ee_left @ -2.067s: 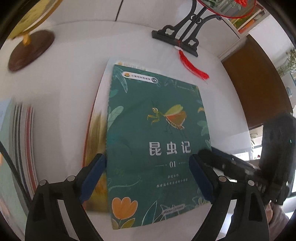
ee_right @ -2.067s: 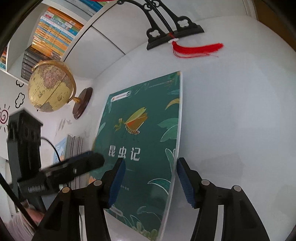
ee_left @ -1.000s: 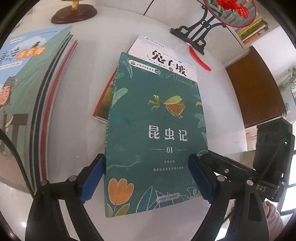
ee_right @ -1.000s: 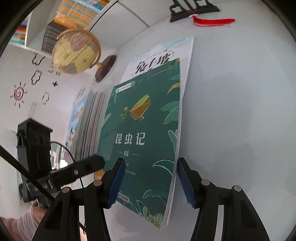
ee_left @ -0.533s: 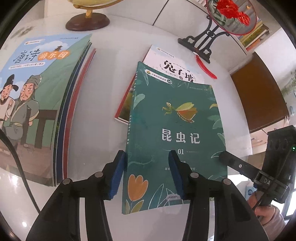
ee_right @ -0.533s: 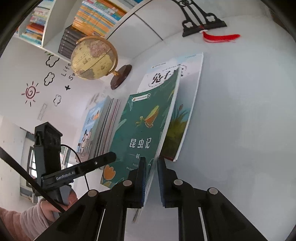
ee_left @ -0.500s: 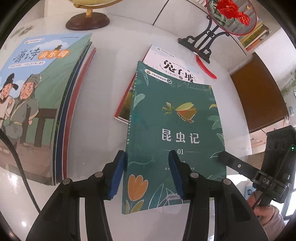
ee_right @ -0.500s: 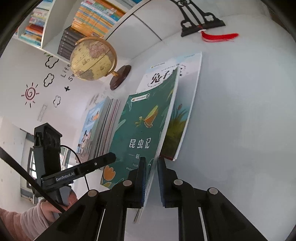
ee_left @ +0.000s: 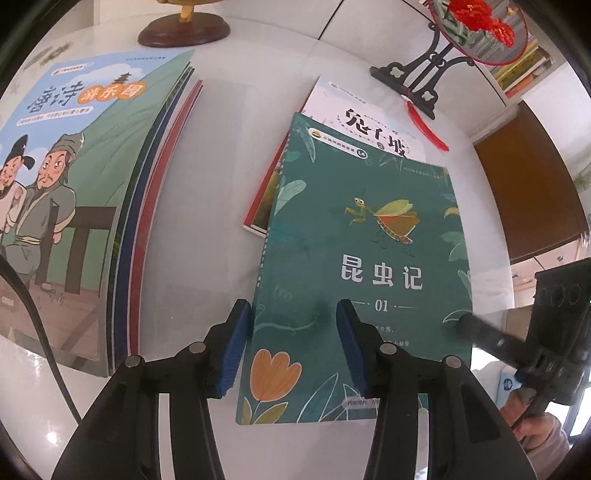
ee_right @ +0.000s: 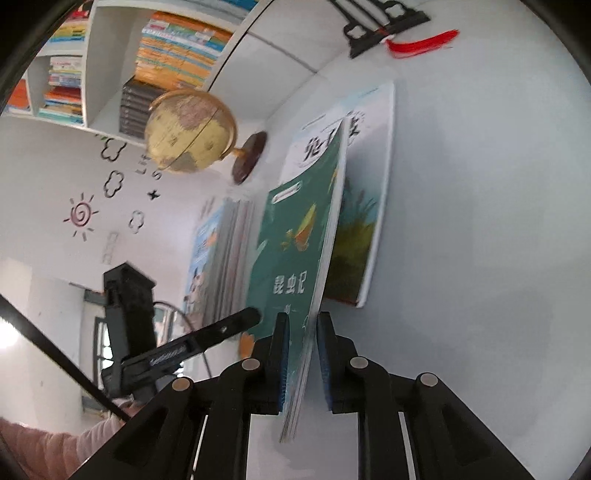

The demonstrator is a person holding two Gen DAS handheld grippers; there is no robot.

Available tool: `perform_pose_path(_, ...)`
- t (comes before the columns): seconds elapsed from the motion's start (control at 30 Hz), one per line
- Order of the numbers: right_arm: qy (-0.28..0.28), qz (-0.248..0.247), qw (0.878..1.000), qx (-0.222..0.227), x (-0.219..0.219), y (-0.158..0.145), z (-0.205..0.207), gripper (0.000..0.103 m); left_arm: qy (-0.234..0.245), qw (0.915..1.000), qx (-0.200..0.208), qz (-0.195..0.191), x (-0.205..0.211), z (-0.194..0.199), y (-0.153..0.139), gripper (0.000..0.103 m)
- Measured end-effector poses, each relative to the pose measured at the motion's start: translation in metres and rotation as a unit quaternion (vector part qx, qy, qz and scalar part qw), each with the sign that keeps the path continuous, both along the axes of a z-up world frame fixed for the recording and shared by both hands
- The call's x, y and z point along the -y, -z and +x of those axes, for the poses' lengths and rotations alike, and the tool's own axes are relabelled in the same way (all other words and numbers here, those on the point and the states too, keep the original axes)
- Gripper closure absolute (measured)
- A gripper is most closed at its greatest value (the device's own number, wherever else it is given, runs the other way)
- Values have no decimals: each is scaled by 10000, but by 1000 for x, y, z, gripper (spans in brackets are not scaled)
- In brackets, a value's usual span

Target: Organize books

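Observation:
A green insect book (ee_left: 362, 266) is held up off the white table, tilted. My right gripper (ee_right: 301, 325) is shut on its right edge (ee_right: 314, 295). My left gripper (ee_left: 293, 314) is partly open over the book's lower left corner, one blue pad beside the spine, the other over the cover. Under it lies a white book with a red spine (ee_left: 369, 118), also in the right wrist view (ee_right: 365, 192). A stack of thin books with a blue cartoon cover (ee_left: 85, 177) lies to the left.
A globe (ee_right: 190, 131) on a brown base (ee_left: 184, 31) stands at the back left. A black ornament stand (ee_left: 410, 79) with a red tassel (ee_right: 421, 42) stands at the back. Bookshelves (ee_right: 173, 48) fill the wall behind.
My right gripper closed on the green book's edge and lifted it, tilting it up. My left gripper narrowed and sits over the lower left corner. Both views pulled back.

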State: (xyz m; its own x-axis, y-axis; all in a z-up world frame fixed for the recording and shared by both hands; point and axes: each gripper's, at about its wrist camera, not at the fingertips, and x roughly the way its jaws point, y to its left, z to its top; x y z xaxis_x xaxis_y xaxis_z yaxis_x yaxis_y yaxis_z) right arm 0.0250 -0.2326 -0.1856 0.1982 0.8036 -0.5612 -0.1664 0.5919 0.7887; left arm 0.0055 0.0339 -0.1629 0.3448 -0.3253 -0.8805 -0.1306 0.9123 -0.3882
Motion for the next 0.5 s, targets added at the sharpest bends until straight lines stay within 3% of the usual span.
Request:
perform_pose_path(0.23, -77, -937, 9953, 248, -21, 2, -3, 89, 122, 9995, 33, -277, -1, 2, -3, 59)
perform_pose_path(0.33, -224, -1525, 9848, 802, -30, -13, -6, 89, 131, 9989, 213, -398, 1, -1, -12, 59)
perform_pose_path(0.5, -513, -1997, 9685, 1395, -43, -35, -9, 90, 119, 9980, 370, -506, 1, -1, -22, 59)
